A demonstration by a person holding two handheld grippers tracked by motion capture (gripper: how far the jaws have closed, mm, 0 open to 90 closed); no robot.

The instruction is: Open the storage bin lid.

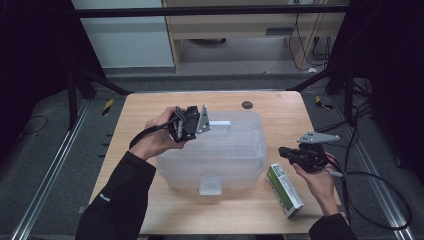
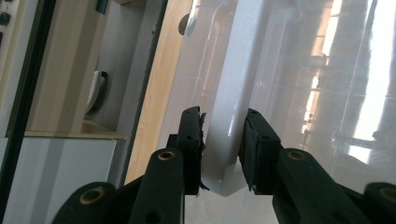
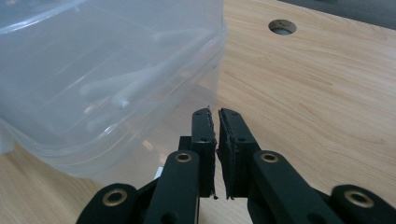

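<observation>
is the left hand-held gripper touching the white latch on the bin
Touching: the left gripper view shows the left hand-held gripper with both jaws pressed against the white latch.

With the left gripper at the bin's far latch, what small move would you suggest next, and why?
Probably swing that latch up and away from the lid. The left gripper has its jaws on both sides of the white latch, while the right gripper is shut and off the bin, beside the green box; the near latch looks down.

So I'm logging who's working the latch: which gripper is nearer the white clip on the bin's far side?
Left. The left gripper has its jaws around the white clip; the right gripper hangs beside the bin, near the green box.
</observation>
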